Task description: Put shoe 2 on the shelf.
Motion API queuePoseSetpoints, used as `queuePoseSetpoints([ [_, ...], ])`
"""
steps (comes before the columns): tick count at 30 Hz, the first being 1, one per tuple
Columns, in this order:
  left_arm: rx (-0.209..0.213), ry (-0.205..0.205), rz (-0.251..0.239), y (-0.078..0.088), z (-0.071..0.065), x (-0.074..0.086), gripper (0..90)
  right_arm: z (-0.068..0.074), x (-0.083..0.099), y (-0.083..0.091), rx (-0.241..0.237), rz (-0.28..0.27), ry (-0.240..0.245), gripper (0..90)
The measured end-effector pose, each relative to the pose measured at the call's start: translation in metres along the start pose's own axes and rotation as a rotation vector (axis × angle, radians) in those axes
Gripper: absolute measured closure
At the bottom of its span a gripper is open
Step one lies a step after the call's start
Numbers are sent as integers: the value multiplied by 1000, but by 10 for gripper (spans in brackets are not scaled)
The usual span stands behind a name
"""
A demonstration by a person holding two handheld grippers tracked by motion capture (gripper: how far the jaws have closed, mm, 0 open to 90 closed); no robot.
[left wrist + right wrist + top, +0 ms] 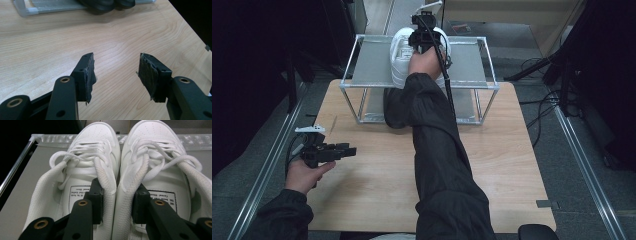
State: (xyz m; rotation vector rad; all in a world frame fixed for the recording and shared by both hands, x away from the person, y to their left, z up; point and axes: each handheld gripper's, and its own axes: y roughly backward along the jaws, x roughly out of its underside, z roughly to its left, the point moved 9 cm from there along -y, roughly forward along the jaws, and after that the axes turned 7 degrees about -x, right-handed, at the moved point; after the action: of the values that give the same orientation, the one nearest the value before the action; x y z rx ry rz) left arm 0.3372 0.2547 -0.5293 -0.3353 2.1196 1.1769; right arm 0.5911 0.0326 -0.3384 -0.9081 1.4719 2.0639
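Observation:
A pair of white lace-up shoes (401,55) stands side by side on the top shelf of a metal rack (372,60). In the right gripper view the left shoe (95,142) and right shoe (155,137) point away from the camera. My right gripper (117,192) reaches down into them from behind, one jaw inside each shoe. The two inner collars lie between the jaws without looking squeezed. The high view has this gripper (424,42) over the heels. My left gripper (349,150) hovers open over the table's left side, with only bare wood between its pads (116,67).
The rack stands at the far end of the wooden table (502,150). A pair of dark shoes (394,110) sits on its lower level, their toes at the top of the left gripper view (105,5). Floor rails run along both sides of the table.

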Motion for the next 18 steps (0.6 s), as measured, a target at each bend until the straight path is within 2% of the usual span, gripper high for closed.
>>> queuePoseSetpoints([
  [4,2,-3,-9,0,-1,-1,467,1,1,0,-6,-2,13,626],
  [9,-6,-13,13,-2,-2,1,466,3,2,2,-29,-9,2,523],
  [10,-16,-21,12,-2,-2,1,466,4,2,2,-40,-4,9,507],
  [13,-17,-22,19,-2,-1,2,465,2,2,6,-35,-5,28,474],
  [18,-26,-32,25,-4,-1,2,462,4,2,12,-76,4,18,420],
])
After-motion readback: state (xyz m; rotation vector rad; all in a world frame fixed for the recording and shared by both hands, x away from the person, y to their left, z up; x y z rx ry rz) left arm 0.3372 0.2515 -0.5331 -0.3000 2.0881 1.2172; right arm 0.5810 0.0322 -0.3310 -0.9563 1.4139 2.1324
